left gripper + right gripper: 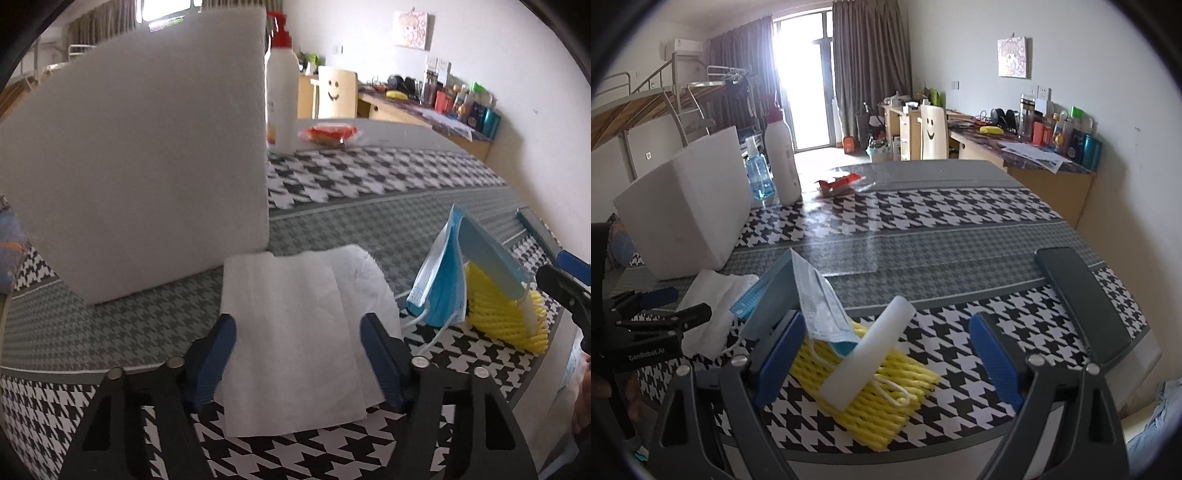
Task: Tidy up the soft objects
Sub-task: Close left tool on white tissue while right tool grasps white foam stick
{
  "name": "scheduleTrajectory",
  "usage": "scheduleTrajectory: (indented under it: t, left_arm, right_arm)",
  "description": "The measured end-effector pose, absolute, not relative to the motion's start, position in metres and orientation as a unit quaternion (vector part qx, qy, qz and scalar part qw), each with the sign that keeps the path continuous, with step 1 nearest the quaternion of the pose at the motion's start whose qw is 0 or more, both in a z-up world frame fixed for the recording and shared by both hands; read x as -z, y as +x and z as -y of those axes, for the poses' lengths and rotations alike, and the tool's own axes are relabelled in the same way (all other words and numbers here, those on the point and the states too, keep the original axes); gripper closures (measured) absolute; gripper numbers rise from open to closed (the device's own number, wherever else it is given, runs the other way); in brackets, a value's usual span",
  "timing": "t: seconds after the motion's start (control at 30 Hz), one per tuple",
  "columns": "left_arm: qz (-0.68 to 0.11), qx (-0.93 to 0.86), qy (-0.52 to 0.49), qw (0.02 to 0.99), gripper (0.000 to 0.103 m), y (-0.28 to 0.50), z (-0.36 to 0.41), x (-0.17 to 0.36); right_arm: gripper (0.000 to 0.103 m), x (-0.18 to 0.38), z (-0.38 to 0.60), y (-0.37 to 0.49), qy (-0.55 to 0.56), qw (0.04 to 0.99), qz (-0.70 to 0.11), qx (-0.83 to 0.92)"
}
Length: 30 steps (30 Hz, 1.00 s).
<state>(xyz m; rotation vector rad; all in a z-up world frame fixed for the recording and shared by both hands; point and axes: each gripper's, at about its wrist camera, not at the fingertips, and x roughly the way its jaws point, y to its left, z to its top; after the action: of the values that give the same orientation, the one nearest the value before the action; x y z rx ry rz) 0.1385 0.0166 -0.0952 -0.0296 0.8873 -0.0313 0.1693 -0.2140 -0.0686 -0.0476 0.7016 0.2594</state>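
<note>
A white tissue (295, 332) lies flat on the houndstooth tablecloth (369, 177). My left gripper (299, 332) is open, its blue pads (221, 350) standing either side of the tissue without squeezing it. To the right, a blue face mask (439, 280) leans over a yellow foam net (506, 314). In the right wrist view my right gripper (886, 339) is open above the yellow net (871, 402), a white foam strip (871, 350) and the mask (820, 306). The tissue (713, 299) and the left gripper (676, 304) show at the left there.
A big white foam block (147, 147) stands just behind the tissue. Farther back are a white pump bottle (282, 99), a blue spray bottle (759, 173) and a red packet (328, 134). A dark slab (1082, 302) lies at the table's right edge.
</note>
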Motion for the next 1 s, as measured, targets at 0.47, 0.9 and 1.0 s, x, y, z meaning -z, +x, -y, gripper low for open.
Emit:
scheduleTrajectory:
  t: [0.47, 0.9, 1.0]
  left_arm:
    - [-0.428, 0.014, 0.007, 0.904, 0.065, 0.136, -0.014, 0.099]
    - [-0.426, 0.021, 0.006, 0.905, 0.091, 0.135, -0.012, 0.099]
    - [-0.425, 0.023, 0.001, 0.905, 0.092, 0.134, -0.013, 0.098]
  right_arm:
    - [0.046, 0.089, 0.220, 0.168, 0.001, 0.911, -0.391, -0.134]
    - [0.068, 0.097, 0.211, 0.175, 0.010, 0.896, -0.416, -0.155]
    - [0.075, 0.097, 0.214, 0.177, 0.026, 0.891, -0.422, -0.165]
